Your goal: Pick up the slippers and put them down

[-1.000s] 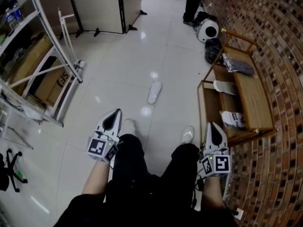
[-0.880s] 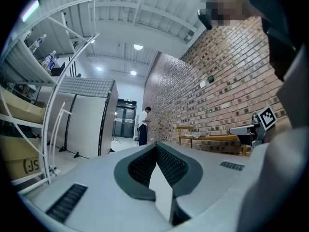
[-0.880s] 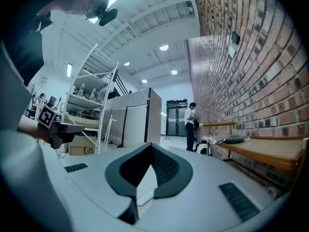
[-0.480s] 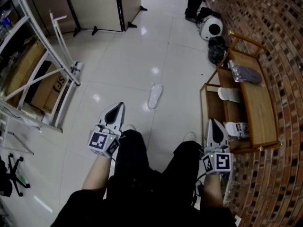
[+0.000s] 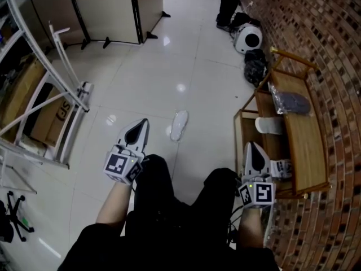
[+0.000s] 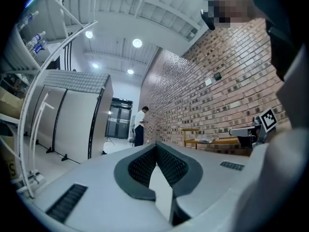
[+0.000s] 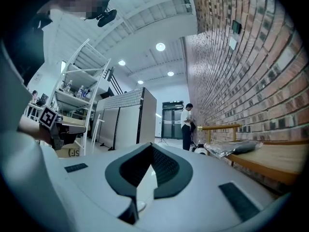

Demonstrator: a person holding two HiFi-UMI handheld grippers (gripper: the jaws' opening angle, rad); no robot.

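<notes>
A white slipper point(image 5: 179, 125) lies alone on the glossy floor, a short way ahead of my legs. Another white slipper point(image 5: 269, 125) rests on the wooden rack point(image 5: 304, 145) at the right, and a third white one point(image 5: 280, 168) lies on its lower shelf beside my right gripper. My left gripper point(image 5: 144, 121) is held level, shut and empty, its tip left of the floor slipper. My right gripper point(image 5: 252, 145) is also shut with nothing in it. Neither gripper view shows a slipper: the left gripper point(image 6: 155, 144) and the right gripper point(image 7: 151, 144) point across the room.
White metal shelving point(image 5: 51, 78) with a cardboard box point(image 5: 48, 114) stands at the left, and partition panels point(image 5: 107, 10) at the back. A brick wall point(image 5: 333, 66) runs along the right. A bagged grey item point(image 5: 290, 102) tops the rack. A person point(image 5: 228, 4) stands far off.
Both grippers have been carried forward, still shut. The floor slipper and the wooden rack now sit lower in the head view, closer to me.
</notes>
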